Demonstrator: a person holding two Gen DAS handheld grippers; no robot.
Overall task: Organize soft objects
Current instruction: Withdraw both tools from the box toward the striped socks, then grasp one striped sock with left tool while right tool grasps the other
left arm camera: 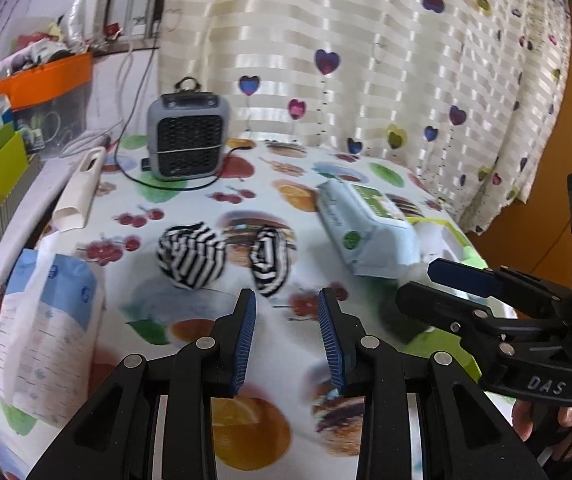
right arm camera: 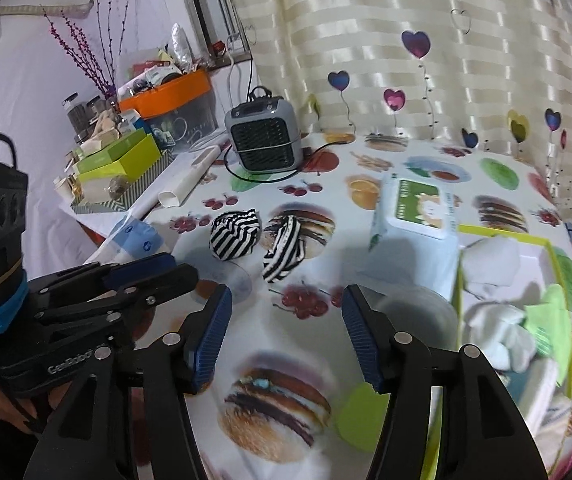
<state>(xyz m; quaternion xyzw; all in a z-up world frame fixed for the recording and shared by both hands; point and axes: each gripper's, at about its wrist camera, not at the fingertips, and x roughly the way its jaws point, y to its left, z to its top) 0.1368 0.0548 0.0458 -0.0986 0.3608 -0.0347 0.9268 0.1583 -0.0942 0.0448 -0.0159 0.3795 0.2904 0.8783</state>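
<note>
Ahead of both claws, on the fruit-and-burger printed tablecloth (left arm camera: 286,184), lie two striped socks: a balled one (left arm camera: 190,256) on the left and a looser, folded one (left arm camera: 269,260) just beside it on the right, the two apart by a narrow gap. The left claw (left arm camera: 287,300) stands spread with nothing between its blue pads (left arm camera: 246,336), and its opening faces the folded sock almost squarely; that sock's long axis runs roughly away from the claw, tilted slightly. The right claw (right arm camera: 286,298) is likewise spread and empty, wider than the left, with the folded sock (right arm camera: 284,250) a little ahead and left of its centre line and the balled sock (right arm camera: 235,234) further left. By this reading the left claw is nearer the balled sock, and either claw could reach the folded one. To the right sit a pack of wet wipes (right arm camera: 414,212) and, touching it, a green-edged box (right arm camera: 554,264) already holding white soft items, the likely destination. Open cloth lies between the claws and the socks; the small grey heater (left arm camera: 188,138) and its cord stand well behind, and a blue-and-white packet (left arm camera: 46,332) lies at the left edge.
</note>
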